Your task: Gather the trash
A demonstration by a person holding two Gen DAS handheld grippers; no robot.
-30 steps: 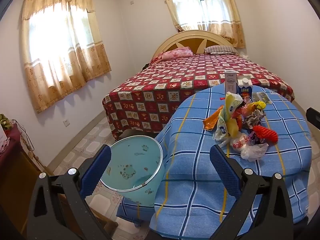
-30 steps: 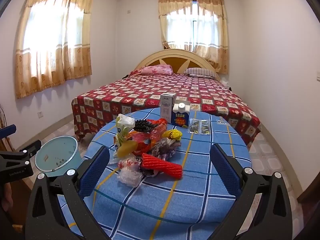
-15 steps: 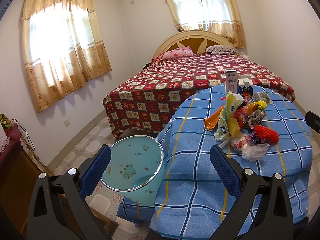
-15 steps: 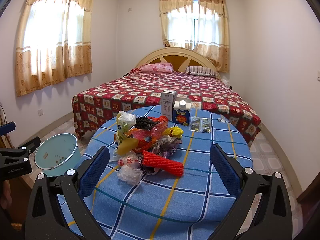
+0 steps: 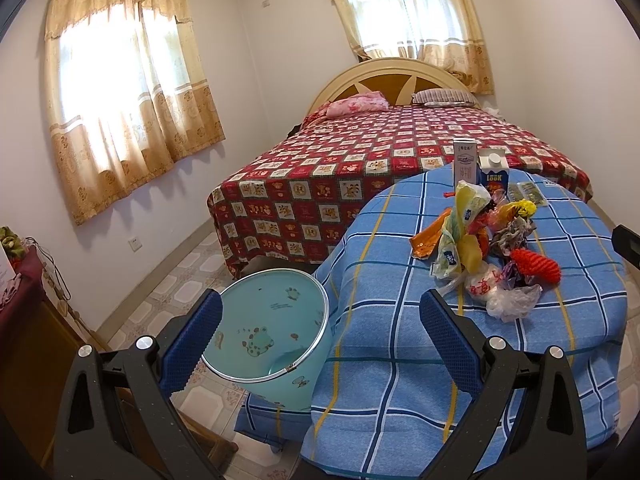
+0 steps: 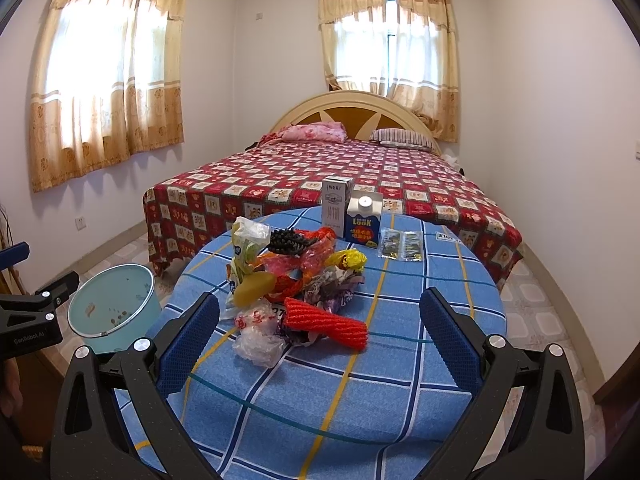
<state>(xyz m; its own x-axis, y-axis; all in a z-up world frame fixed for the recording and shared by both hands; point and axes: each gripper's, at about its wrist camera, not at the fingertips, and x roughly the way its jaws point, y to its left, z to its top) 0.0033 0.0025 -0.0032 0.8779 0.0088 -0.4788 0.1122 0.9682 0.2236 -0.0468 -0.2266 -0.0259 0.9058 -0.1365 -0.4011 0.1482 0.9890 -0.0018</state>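
A pile of trash (image 6: 296, 284) lies on the round table with the blue checked cloth (image 6: 400, 360): wrappers, clear plastic bags, a red foam net sleeve (image 6: 326, 322). The pile also shows in the left wrist view (image 5: 480, 252). A light teal bin (image 5: 264, 328) stands on the floor left of the table, also in the right wrist view (image 6: 110, 308). My left gripper (image 5: 320, 344) is open and empty, over the bin's rim and the table edge. My right gripper (image 6: 320, 340) is open and empty, just short of the pile.
Two cartons (image 6: 352, 216) and small sachets (image 6: 400, 244) stand at the table's far side. A bed with a red patterned cover (image 6: 320, 172) lies behind the table. A wooden cabinet (image 5: 28, 320) is at the left. Tiled floor surrounds the table.
Both views have shifted only slightly. The right gripper has edged a little closer to the pile. Both grippers stay open and empty.
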